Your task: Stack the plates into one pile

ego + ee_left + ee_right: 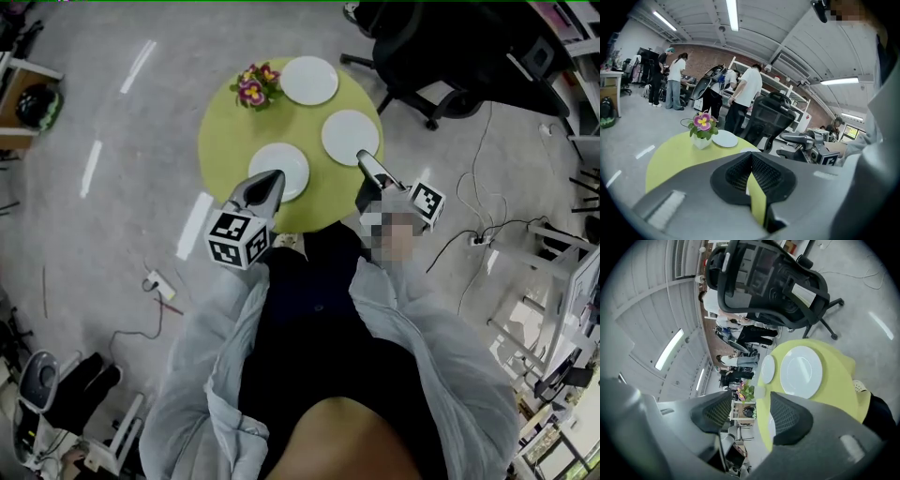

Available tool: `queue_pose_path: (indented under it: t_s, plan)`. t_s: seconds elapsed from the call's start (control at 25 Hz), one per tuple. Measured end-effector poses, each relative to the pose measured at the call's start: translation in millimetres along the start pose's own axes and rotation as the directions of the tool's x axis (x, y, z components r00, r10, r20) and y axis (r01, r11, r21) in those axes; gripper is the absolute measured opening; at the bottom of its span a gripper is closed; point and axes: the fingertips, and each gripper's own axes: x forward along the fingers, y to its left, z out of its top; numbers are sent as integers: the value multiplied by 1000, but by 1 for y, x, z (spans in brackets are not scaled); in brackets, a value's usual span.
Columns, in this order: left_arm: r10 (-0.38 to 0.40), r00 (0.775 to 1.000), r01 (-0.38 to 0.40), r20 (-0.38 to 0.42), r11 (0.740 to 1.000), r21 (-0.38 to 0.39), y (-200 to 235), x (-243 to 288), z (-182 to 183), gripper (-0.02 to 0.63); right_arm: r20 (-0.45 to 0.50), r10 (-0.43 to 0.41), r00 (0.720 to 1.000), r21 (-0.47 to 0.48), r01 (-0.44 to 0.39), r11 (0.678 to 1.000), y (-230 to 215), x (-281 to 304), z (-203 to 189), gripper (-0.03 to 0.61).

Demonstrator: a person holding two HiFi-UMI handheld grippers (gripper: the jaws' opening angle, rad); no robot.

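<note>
While all three plates lie apart on the round green table (220, 141), the pile is not yet begun, and the choice of first plate turns on which gripper is closer to which. The near plate (291, 159) sits by the table's front edge, and the left gripper (273, 177) hangs over its near rim. In the left gripper view that gripper (751, 157) has its jaws together at the tips with nothing between them; only a sliver of table shows through the gap behind.

The right-hand plate (350, 136) lies just ahead of the right gripper (363, 157), whose tips come up to its near rim in the head view; whether they touch I cannot tell. In the right gripper view the right gripper (750, 399) stands about half open and empty, rolled onto its side so that one jaw is above the other. The right-hand plate (801, 371) lies flat ahead, a little to one side of the gap. The far plate (309, 80), near the flower pot (255, 87), is well apart from both grippers.

By my reading the right gripper is the better set: it is open and edge-on to the rim, and a short push forward should bring the rim between its jaws. The left gripper would have to open first.
</note>
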Motion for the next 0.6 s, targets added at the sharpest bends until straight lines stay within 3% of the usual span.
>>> queue_pose_path:
  t_s: [0.28,0.6]
  plan:
    - [64,998,-64,-5,996,-60,18,42,6,11,-101,-16,995,63,23,998,-19,51,54,267]
    - [133,991,-135,-30,983,-122,39,74,6,11,-235,-47,971,36,57,998,-37,108,87,273]
